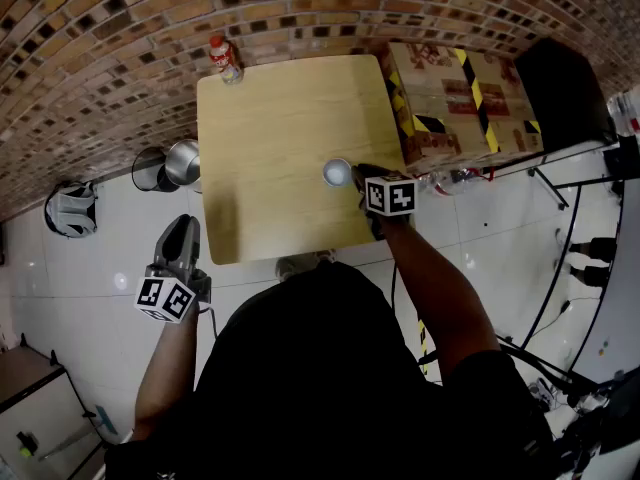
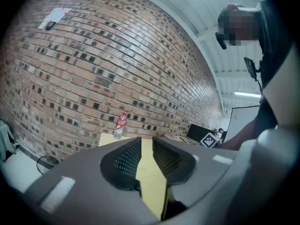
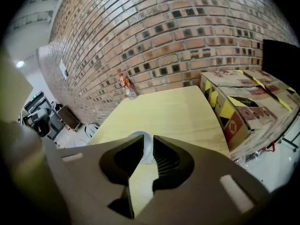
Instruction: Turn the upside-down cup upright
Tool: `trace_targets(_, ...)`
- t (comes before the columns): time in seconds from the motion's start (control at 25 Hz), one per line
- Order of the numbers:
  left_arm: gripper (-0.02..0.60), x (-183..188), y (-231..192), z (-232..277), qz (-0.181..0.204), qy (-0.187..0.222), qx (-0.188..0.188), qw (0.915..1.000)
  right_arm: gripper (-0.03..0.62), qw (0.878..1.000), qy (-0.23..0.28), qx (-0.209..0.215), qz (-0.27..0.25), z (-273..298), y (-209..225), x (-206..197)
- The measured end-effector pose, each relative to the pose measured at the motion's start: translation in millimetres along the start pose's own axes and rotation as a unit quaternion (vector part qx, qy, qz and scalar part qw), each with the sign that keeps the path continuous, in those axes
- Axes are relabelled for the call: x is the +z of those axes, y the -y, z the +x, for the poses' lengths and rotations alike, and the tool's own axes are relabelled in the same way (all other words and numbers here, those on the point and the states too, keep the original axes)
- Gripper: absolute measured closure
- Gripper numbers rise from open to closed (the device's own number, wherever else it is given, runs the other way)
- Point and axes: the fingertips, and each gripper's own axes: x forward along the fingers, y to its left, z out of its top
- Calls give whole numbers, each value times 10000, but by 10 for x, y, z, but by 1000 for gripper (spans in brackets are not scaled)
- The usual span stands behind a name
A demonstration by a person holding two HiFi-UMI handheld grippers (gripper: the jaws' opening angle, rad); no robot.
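Cup (image 1: 337,173) stands on the counter (image 1: 270,118), right of centre in the head view and near the counter's right edge. Its round top face shows grey with a bright spot. Base or mouth: cannot tell.

Your right tool (image 3: 147,138) reaches in from the lower right of the head view, angled down, with its tips at the cup's right side. In the right gripper view the jaws stand a narrow gap apart. The cup sits just past the tips, at frame centre: its white wall fills the gap and its top edge peeks over the left jaw. The cup is wider than the gap, so the jaws are not around it and nothing is pinched. Whether a tip touches the wall, cannot tell.

Your left tool (image 1: 181,224) hangs off the counter at lower left of the head view, just beside the counter's lower left corner and well apart from the cup. In the left gripper view its jaws are slightly spread, with only counter top between them.

Bottle (image 1: 222,54) stands at the counter's upper left corner. Cardboard box (image 1: 460,98) sits just beside the counter's right side.
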Motion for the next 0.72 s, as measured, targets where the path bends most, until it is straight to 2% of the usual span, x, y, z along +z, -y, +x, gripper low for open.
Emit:
trace_targets(0.28, 509, 131, -44, 88, -38, 238, 146, 9996, 530, 9978, -593, 208, 205, 254, 52, -111)
trace_targets(0.56, 511, 177, -27, 124, -6, 226, 180, 9996, 559, 9972, -744, 36, 120, 280, 47, -176)
trace_targets(0.72, 511, 198, 34, 165, 33, 209, 120, 9997, 577, 9973, -724, -107, -101, 257, 68, -189)
